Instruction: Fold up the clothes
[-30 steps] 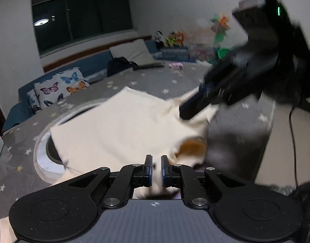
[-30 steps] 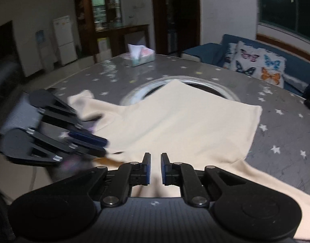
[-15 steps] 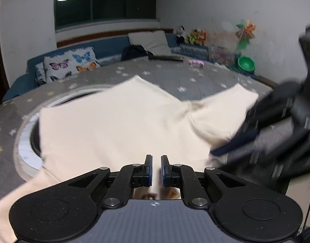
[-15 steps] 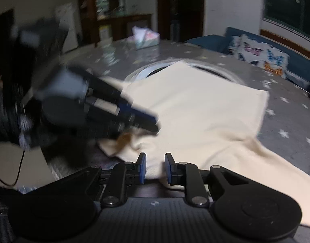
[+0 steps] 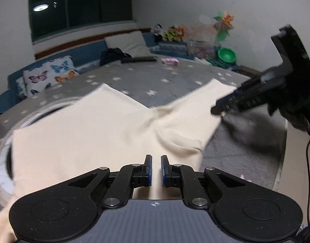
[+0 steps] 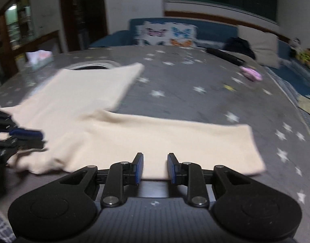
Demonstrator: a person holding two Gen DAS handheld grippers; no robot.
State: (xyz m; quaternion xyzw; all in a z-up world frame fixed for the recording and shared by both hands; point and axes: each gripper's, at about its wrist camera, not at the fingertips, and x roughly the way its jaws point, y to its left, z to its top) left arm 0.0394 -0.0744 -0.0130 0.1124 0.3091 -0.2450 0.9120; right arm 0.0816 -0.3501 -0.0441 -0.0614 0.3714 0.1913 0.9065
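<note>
A cream long-sleeved top (image 5: pixel 78 127) lies spread on the grey star-patterned table (image 5: pixel 159 81). In the left wrist view my left gripper (image 5: pixel 156 168) hovers over the top's near edge, its jaws a narrow gap apart with nothing between them. My right gripper shows there at the right (image 5: pixel 217 110), at the sleeve's end. In the right wrist view my right gripper (image 6: pixel 153 167) is open over the near edge of the sleeve (image 6: pixel 175 139), and my left gripper (image 6: pixel 27 137) shows at the left, by the collar.
A tissue box (image 6: pixel 40 57) stands at the table's far left. A pink object (image 6: pixel 251 74) and a dark flat item (image 6: pixel 225 55) lie at the far side. A round hole (image 6: pixel 92 65) in the table lies partly under the top. The table edge (image 5: pixel 280 162) is at the right.
My right gripper has opened and swung right, from the collar area out along the sleeve. The sleeve now lies stretched out flat. My left gripper stays at the top's near edge.
</note>
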